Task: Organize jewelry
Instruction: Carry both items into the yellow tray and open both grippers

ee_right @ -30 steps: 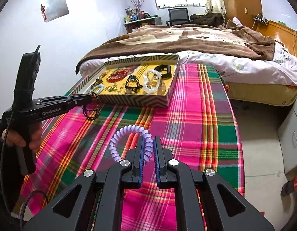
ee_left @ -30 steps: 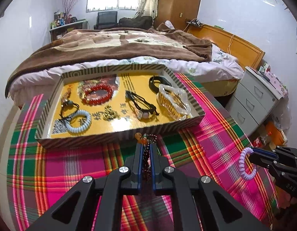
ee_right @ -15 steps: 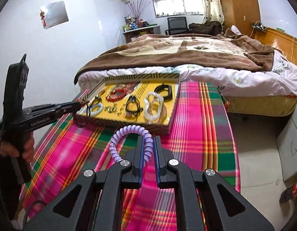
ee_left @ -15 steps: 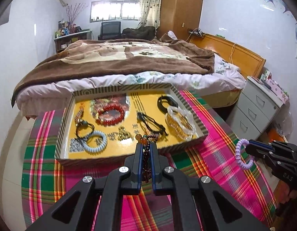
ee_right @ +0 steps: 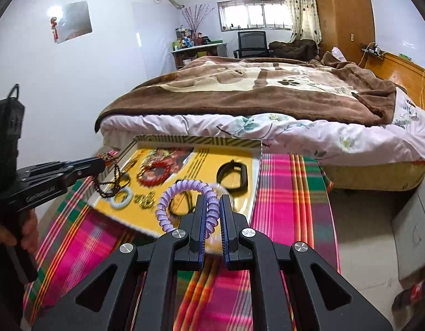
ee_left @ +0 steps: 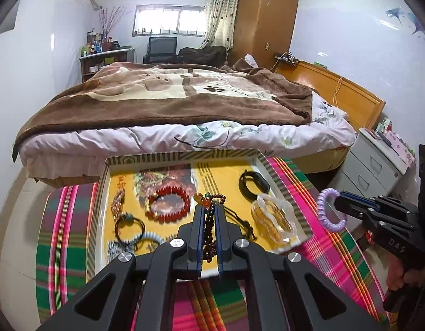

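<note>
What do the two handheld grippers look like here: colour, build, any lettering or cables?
Both are matte black pistol-grip tools with flat linkage arms joined by silver round screws and with blue-edged finger pads. The left gripper carries white lettering along its side, too blurred to read, and a thin black cable loop on top. The right gripper shows pale "DAS" lettering. A bare hand holds the left one; no sleeve is visible.

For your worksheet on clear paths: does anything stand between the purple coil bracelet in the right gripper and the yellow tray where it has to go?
Nothing visible does. The right gripper holds the purple coil bracelet at the near edge of the yellow tray. The left gripper, holding the dark bead string, is off to the tray's left side.
</note>
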The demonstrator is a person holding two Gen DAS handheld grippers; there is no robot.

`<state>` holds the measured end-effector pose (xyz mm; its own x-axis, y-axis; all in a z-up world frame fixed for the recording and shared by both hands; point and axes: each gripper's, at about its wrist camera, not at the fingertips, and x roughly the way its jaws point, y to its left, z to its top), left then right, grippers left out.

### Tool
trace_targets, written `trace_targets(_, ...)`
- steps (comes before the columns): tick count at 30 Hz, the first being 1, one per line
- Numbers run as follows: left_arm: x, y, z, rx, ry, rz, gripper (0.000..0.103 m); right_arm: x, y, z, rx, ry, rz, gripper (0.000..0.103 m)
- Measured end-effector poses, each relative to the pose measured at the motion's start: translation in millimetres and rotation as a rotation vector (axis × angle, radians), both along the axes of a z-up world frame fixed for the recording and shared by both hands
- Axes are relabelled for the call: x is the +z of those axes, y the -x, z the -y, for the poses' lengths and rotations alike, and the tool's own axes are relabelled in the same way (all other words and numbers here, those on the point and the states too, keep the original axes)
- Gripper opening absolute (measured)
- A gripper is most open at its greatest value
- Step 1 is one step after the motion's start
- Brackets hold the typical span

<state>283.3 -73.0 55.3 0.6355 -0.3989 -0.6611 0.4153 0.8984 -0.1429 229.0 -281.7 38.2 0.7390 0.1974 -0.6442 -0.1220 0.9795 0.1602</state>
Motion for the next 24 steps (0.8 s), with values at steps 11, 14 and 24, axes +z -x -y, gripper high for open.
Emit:
trace_targets(11,-17,-52,12,0.004,0.019,-0.025,0.007,-15,-82,-6,-0.036,0.023,-0.040,0.010)
trace_targets(14,-25,-74,14,0.010,0.020,-0.050,0.007,-25,-105,-6,-0.051,0.032,-0.069,0.010)
trace_targets(24,-61,-120,21,0.038,-0.012,-0.116,0.007,-62,-165,-3,-0.068,0.059,-0.184,0.010)
